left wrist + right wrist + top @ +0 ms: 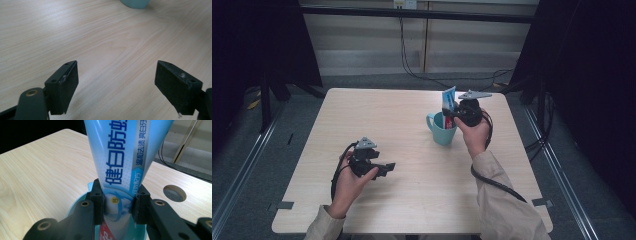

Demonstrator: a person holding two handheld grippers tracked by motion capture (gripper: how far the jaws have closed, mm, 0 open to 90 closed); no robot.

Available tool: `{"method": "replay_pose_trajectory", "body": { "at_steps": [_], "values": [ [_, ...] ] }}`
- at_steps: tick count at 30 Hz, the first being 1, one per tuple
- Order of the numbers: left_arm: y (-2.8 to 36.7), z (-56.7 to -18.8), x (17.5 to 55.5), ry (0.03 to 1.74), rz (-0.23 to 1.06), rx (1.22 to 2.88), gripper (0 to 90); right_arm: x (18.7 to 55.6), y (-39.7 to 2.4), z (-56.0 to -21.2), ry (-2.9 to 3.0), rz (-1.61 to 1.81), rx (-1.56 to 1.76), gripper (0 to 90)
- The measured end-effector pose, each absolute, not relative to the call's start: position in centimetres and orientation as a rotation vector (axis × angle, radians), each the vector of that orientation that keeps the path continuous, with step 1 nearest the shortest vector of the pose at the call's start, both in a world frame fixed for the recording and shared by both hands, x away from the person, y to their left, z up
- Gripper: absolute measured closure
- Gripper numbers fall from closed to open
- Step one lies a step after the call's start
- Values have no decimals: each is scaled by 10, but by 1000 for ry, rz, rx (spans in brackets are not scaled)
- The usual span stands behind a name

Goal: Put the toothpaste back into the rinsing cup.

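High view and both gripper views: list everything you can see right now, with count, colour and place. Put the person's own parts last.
Table: one, light wood, centre of the high view.
Mug: one, teal, right of the table's middle, handle to the left in the high view.
Toothpaste tube: one, blue and white with some red low down, upright, lower end down in the mug.
Hole: one, round, in the tabletop behind the tube in the right gripper view.
Cables: black, on the floor beyond the table.
Left gripper: black, fingers wide apart over bare wood, nothing between them.
Right gripper: black, fingers clamped on the tube above the mug.
Sleeves: two, beige, bottom edge.
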State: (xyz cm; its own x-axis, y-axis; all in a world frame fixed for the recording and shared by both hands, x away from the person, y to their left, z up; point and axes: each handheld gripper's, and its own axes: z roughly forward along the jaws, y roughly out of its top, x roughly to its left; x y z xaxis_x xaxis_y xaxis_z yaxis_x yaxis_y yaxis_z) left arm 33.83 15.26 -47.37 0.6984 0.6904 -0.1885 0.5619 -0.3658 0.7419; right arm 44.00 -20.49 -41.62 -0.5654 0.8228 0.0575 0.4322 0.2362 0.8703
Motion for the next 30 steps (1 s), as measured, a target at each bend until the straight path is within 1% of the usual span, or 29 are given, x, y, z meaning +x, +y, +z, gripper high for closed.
{"method": "replay_pose_trajectory", "body": {
  "at_steps": [5,8,9,10,13,19,20,21,22,24,25,26,27,28,29,30],
  "values": [
    [154,-474,337,964,190,2062,192,443,-203,-417,2102,1269,1152,672],
    [154,-474,337,964,193,2062,193,443,-202,-418,2093,1276,1152,651],
    [155,-474,337,962,194,2068,193,443,-203,-419,2083,1288,1155,616],
    [155,-474,337,962,194,2068,193,443,-203,-419,2083,1288,1155,616],
    [154,-475,337,968,192,2060,193,442,-203,-420,2087,1277,1147,576],
    [152,-474,336,959,194,2058,193,437,-201,-422,2118,1244,1117,566],
    [152,-474,336,953,202,2071,193,434,-201,-422,2111,1264,1117,514],
    [152,-475,336,951,203,2073,193,433,-202,-422,2106,1262,1114,494],
    [152,-475,336,951,203,2073,193,433,-202,-422,2106,1262,1114,494],
    [151,-475,336,958,203,2068,193,429,-203,-419,2109,1257,1095,433],
    [151,-475,336,955,203,2071,193,429,-203,-419,2109,1257,1095,433],
    [152,-475,336,955,203,2072,192,425,-205,-417,2110,1274,1102,377],
    [151,-475,336,960,204,2070,192,425,-205,-417,2110,1274,1102,377],
    [151,-475,336,958,205,2076,192,421,-208,-416,2109,1288,1101,324],
    [151,-475,336,958,205,2076,191,421,-208,-416,2109,1288,1101,324],
    [151,-475,336,959,206,2076,191,415,-212,-415,2111,1316,1094,289]
  ]
}}
